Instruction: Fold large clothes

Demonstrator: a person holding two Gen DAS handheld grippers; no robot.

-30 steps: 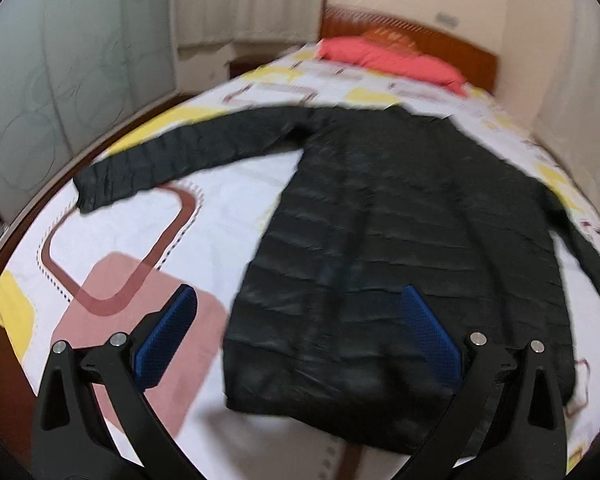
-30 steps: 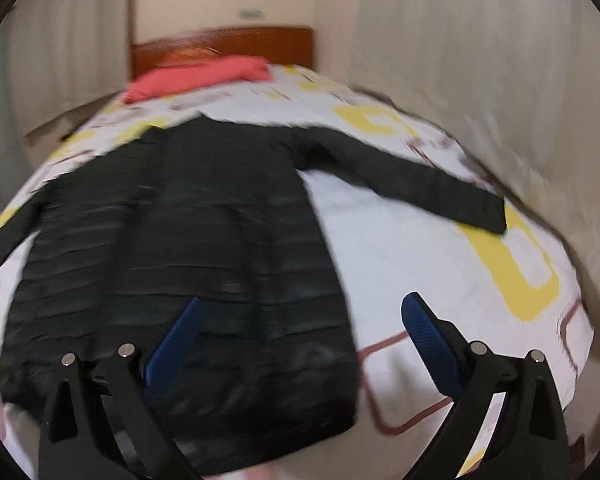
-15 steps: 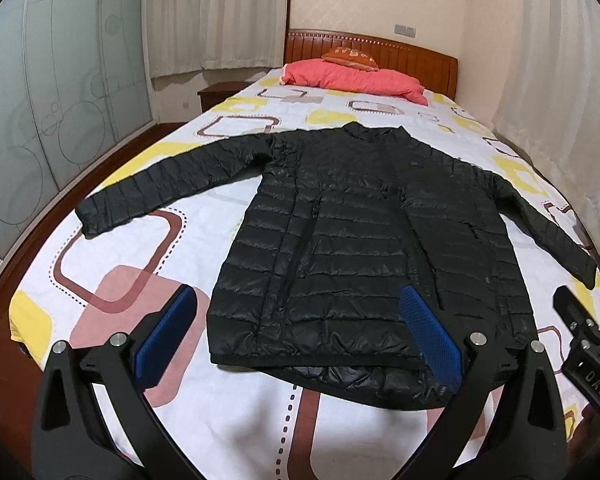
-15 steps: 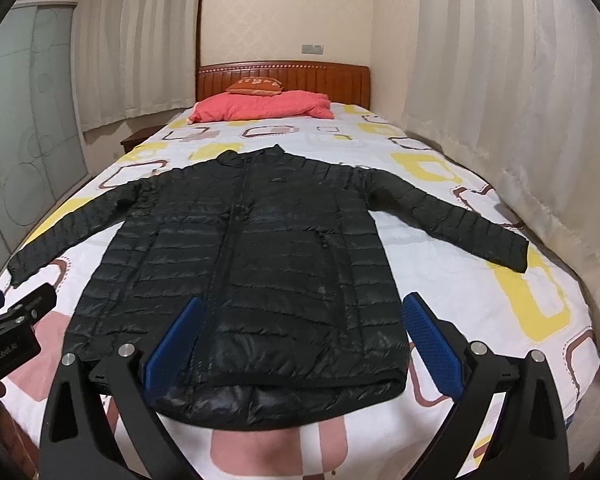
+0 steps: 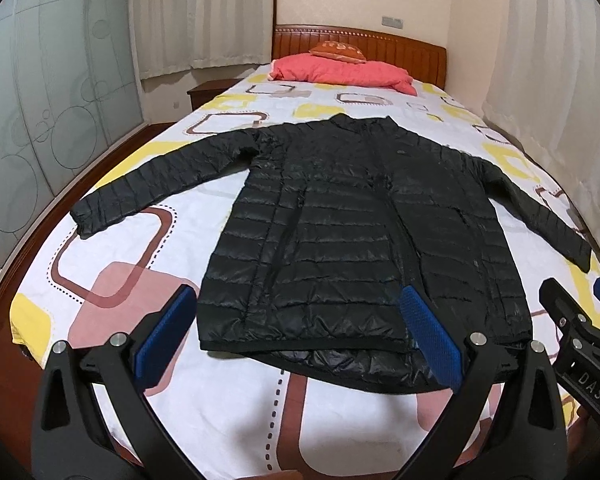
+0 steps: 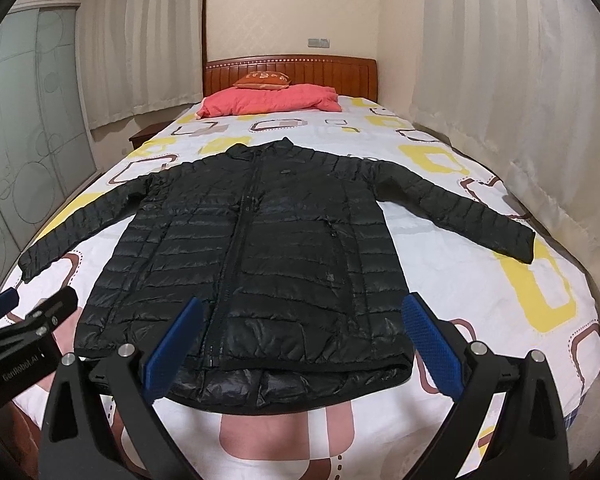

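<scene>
**Jacket flat, both tools empty**

The bed (image 5: 260, 400) carried the black puffer jacket (image 5: 360, 240), spread front-up with sleeves out. The left tool (image 5: 296, 340) and right tool (image 6: 300, 340) hovered spread above its hem, gripping nothing. The slick, puffy fabric could probably slip from a shallow pinch.

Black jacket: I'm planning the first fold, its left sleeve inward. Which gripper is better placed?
Probably left. The left gripper hangs open over the black jacket hem's left side, nearer the left sleeve than the right gripper.

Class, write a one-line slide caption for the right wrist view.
Open right gripper hovers above the hem of a black puffer jacket spread flat on a patterned bed.
</scene>
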